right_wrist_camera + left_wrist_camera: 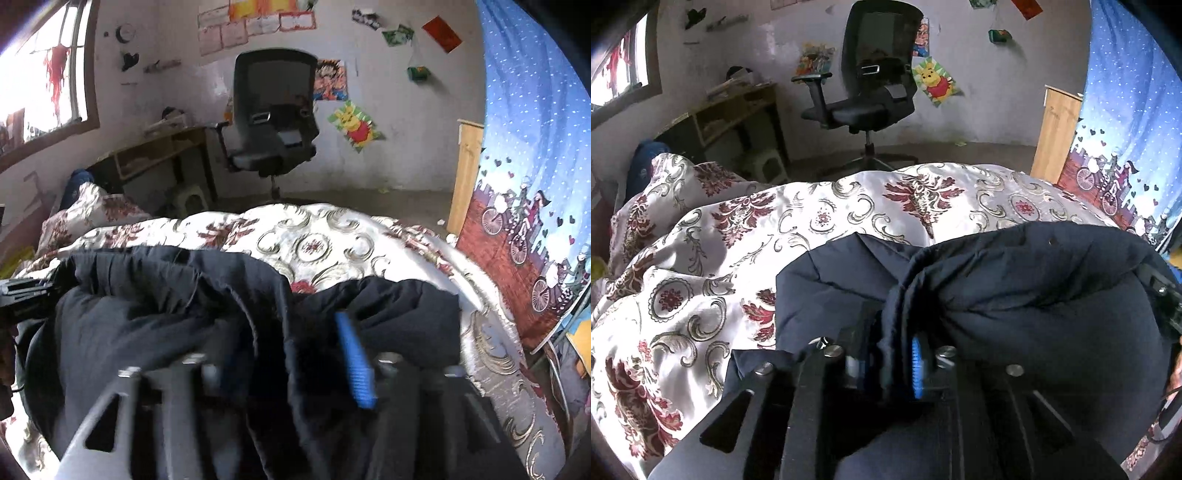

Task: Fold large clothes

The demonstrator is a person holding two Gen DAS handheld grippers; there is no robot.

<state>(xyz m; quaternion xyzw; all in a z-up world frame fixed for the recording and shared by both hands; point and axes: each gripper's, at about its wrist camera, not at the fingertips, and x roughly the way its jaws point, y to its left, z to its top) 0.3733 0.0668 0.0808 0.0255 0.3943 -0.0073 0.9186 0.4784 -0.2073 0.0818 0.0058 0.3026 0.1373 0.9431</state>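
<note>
Padding makes the dark jacket bulky, soft and slumping; left gripper and right gripper each pinch bunched edge fabric, best hold along its seams.

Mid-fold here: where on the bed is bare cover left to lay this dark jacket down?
Bare floral bedspread lies left of the dark jacket and beyond it toward the office chair. A narrower strip runs between the jacket and the blue curtain. The near middle is crowded: both tongs grip bunched fabric.
</note>
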